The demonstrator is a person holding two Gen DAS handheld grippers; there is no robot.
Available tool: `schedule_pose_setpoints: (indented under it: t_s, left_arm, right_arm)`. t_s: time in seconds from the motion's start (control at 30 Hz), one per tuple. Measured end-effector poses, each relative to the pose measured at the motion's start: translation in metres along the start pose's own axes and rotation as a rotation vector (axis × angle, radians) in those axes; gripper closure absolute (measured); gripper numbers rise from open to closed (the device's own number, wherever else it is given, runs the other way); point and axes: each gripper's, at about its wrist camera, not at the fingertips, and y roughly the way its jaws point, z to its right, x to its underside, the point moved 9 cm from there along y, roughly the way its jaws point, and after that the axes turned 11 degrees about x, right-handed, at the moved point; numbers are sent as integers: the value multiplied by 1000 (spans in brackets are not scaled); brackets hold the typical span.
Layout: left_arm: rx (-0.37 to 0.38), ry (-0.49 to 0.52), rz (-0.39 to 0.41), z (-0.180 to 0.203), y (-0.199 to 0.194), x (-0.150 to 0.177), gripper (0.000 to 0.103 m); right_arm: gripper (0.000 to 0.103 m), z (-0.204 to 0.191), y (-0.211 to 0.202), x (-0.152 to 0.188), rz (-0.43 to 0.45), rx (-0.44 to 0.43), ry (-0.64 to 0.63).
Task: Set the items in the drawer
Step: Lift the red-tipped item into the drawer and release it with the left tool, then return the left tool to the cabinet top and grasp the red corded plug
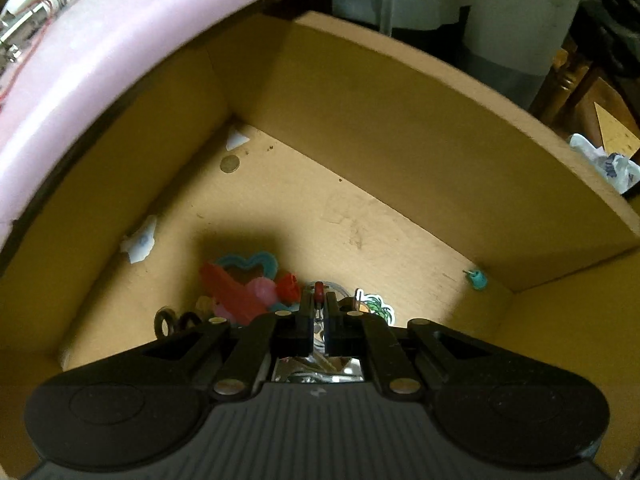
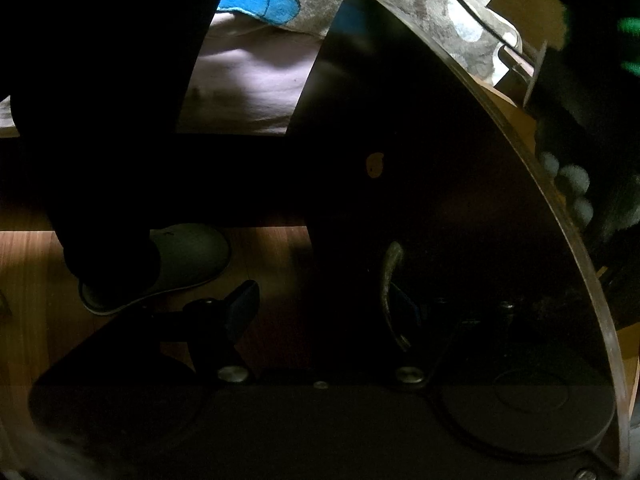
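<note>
In the left wrist view my left gripper [image 1: 319,300] is inside the open wooden drawer [image 1: 400,120], just above its floor. Its jaws are nearly closed on a small item with a red bead [image 1: 319,289] at the fingertips. Below the tips lie a blue heart cutter [image 1: 250,264], red and pink plastic pieces [image 1: 240,294], black rings [image 1: 176,322] and a palm sticker [image 1: 378,306]. In the right wrist view my right gripper [image 2: 320,300] is open beside the dark drawer front [image 2: 440,160], with a metal handle [image 2: 390,280] between its fingers. The right finger is lost in shadow.
A coin [image 1: 229,165], white paper scraps [image 1: 140,240] and a teal pin [image 1: 476,279] lie on the drawer floor. A pink padded edge [image 1: 100,60] overhangs the drawer on the left. In the right wrist view a person's slippered foot [image 2: 176,260] stands on the wooden floor [image 2: 32,280].
</note>
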Motion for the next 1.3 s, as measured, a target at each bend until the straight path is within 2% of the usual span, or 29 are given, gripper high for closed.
schedule_pose_setpoints:
  t_s: [0.1, 0.23, 0.43, 0.47, 0.53, 0.6, 0.63, 1.0, 1.1, 1.3]
  left_arm:
    - [-3, -3, -8, -2, 9, 0, 99]
    - [-53, 7, -22, -4, 11, 2, 99]
    - [-82, 2, -5, -3, -6, 2, 98]
    - [-86, 0, -2, -3, -8, 1, 95]
    - [-92, -7, 24, 0, -19, 0, 82]
    - [-96, -18, 58, 3, -33, -2, 52]
    - [-96, -29, 81, 4, -42, -4, 49]
    - [-109, -141, 326, 4, -130, -24, 49]
    - [-151, -156, 379, -6, -144, -30, 49]
    - [-207, -258, 490, -42, -154, -40, 49]
  right_arm:
    - [30, 0, 0, 0, 1, -1, -1]
    - [30, 0, 0, 0, 1, -1, -1]
    - [30, 0, 0, 4, 7, -4, -6]
    - [30, 0, 0, 4, 6, -4, -7]
    - [29, 0, 0, 4, 3, -3, -9]
    - [29, 0, 1, 3, 1, -3, -9]
    - [29, 0, 1, 3, 1, -3, -10]
    - [29, 0, 2, 2, -1, 0, -10]
    - [29, -1, 4, 1, -2, 0, -12]
    - [29, -1, 3, 1, -2, 1, -12]
